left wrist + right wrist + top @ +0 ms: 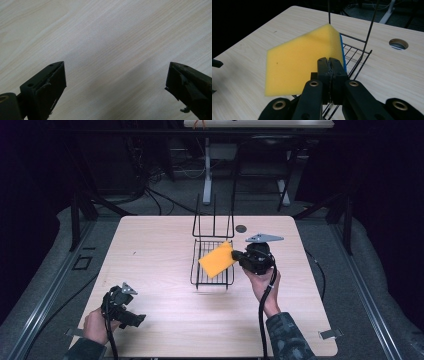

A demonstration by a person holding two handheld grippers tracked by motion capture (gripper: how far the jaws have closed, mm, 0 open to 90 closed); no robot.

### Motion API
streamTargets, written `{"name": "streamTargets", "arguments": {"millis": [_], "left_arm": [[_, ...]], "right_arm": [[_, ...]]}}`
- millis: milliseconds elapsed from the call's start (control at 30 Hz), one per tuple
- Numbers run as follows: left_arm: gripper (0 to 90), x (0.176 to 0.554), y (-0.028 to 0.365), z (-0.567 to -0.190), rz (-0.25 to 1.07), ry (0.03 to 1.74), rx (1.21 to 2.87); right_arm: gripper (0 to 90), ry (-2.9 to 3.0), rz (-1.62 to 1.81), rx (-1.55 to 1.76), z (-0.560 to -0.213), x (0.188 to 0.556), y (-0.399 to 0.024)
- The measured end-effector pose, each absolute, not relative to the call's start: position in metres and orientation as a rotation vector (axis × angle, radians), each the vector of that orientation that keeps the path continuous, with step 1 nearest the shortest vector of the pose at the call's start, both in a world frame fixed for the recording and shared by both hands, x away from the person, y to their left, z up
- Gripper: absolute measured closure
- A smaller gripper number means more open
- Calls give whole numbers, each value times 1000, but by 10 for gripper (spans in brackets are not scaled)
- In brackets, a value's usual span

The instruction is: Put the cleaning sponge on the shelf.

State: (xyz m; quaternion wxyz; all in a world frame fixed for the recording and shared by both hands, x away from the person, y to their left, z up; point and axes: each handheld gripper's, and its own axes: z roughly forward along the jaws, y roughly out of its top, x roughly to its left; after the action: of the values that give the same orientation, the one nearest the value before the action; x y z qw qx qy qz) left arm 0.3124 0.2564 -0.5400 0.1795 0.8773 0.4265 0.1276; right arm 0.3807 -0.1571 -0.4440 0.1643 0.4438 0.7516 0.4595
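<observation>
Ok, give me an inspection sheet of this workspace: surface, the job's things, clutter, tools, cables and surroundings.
Surface: light wooden table, round hole near the far edge.
Job's things: yellow sponge with a blue side, held above the black wire rack.
Clutter: nothing seen.
Tools: right tool shut on the sponge's edge; left tool open over bare table.
Cables: one black cable trails from the right tool; another from the left.
Surroundings: dark room, table legs and floor cables behind.

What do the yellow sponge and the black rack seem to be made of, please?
The yellow sponge looks like soft matte foam, with a blue layer on its far face, probably a scouring pad. The black rack looks like thin metal wire, probably coated black: slim straight rods in a grid.
</observation>
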Motion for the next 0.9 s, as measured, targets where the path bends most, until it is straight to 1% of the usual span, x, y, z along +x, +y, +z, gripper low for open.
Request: {"name": "streamTargets", "arguments": {"millis": [533,900], "left_arm": [[30,312,256,-540,353,1201,2481],[30,312,256,-541,351,1201,2481]], "right_arm": [[888,2118,1297,1320,-454,394,-143],[887,2131,1250,1393,-468,405,-132]]}}
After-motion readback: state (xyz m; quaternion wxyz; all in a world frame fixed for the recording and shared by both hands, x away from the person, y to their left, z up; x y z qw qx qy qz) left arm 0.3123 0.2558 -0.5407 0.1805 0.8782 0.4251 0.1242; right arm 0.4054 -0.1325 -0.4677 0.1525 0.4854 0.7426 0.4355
